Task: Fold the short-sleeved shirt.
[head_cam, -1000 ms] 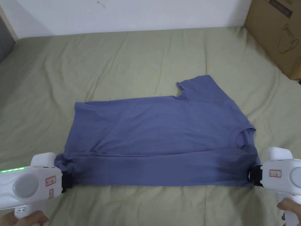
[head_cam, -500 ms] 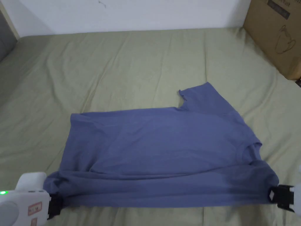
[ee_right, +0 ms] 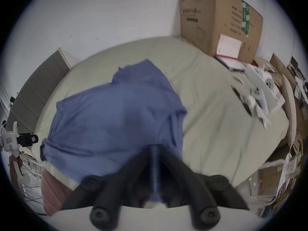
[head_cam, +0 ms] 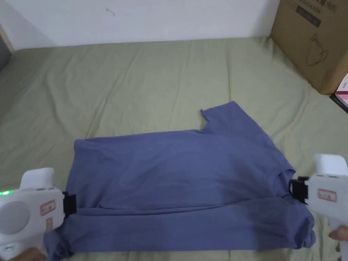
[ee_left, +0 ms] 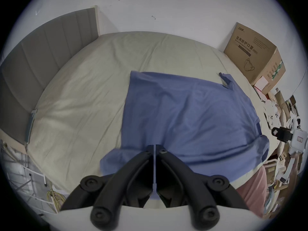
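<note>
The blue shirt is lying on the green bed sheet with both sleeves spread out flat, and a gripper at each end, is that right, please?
Not quite: on the shirt, one sleeve lies spread flat; the near edge is folded over, as the head view shows. It does lie on the sheet, the left gripper and right gripper at its ends.

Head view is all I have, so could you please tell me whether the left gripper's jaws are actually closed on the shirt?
Observer: Yes. In the left gripper view, the left gripper has its jaws almost together, with a thin strip of the blue shirt pinched between them.
Operator: Thank you. And the right one?
Observer: The right gripper view is blurred, but blue cloth likewise runs between the closed jaws of the right gripper.
Operator: What borders the bed on my left?
Observer: A grey padded headboard stands along that side of the bed.
</note>
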{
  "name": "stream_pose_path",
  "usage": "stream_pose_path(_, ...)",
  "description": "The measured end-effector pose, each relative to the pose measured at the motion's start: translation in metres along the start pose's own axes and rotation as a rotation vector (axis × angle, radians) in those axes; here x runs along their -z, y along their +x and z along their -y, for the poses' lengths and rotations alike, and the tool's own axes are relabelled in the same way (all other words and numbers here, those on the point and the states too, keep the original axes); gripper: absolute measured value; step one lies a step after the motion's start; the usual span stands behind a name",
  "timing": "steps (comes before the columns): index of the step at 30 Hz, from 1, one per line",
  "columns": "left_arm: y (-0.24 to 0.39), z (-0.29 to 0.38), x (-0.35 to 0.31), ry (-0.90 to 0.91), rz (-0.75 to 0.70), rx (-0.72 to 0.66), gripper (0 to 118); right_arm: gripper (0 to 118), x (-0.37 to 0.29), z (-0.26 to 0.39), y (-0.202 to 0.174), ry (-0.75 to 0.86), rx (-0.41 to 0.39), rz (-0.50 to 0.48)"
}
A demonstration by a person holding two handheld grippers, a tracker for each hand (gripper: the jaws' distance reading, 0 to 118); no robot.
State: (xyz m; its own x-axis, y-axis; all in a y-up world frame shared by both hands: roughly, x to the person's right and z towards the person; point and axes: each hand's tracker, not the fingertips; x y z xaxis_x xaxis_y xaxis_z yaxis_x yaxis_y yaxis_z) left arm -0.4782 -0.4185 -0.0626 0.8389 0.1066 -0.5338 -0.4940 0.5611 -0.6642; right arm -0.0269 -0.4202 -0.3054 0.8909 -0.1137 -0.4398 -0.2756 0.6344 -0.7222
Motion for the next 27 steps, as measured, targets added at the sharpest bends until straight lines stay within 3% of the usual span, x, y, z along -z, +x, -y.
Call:
stream_pose_path(2,0.003,-0.012,0.015,0.001,0.021,-0.002,0,0,0.019,-0.012,-0.005,-0.07,0.0,-0.067)
stream_pose_path(3,0.004,-0.017,0.024,-0.023,0.041,-0.009,0,0,0.03,-0.015,-0.008,-0.077,0.038,-0.088)
stream_pose_path(9,0.018,-0.043,0.059,-0.055,0.007,0.006,0,0,0.087,-0.058,-0.013,-0.085,0.072,-0.074)
stream_pose_path(13,0.023,-0.062,0.076,-0.059,-0.01,0.021,0,0,0.13,-0.118,-0.01,-0.045,0.008,-0.014)
stream_pose_path(14,0.024,-0.066,0.079,-0.058,-0.009,0.02,0,13,0.143,-0.132,-0.009,-0.044,-0.017,0.003)
stream_pose_path(16,0.023,-0.073,0.085,-0.052,-0.002,0.005,0,72,0.176,-0.16,-0.004,-0.084,-0.038,0.031)
stream_pose_path(17,0.023,-0.075,0.086,-0.049,0.0,0.001,0,81,0.192,-0.169,0.001,-0.104,-0.046,0.023)
stream_pose_path(22,0.023,-0.078,0.092,-0.067,-0.019,0.025,0,80,0.262,-0.189,0.021,-0.242,-0.075,0.084)
stream_pose_path(24,0.019,-0.077,0.095,-0.071,-0.033,0.027,0,79,0.275,-0.184,0.031,-0.294,-0.028,0.058)
stream_pose_path(26,0.015,-0.077,0.096,-0.078,-0.04,0.018,0,64,0.266,-0.182,0.03,-0.259,-0.001,0.048)
stream_pose_path(27,0.013,-0.077,0.098,-0.08,-0.041,0.014,0,41,0.263,-0.184,0.025,-0.252,-0.031,0.049)
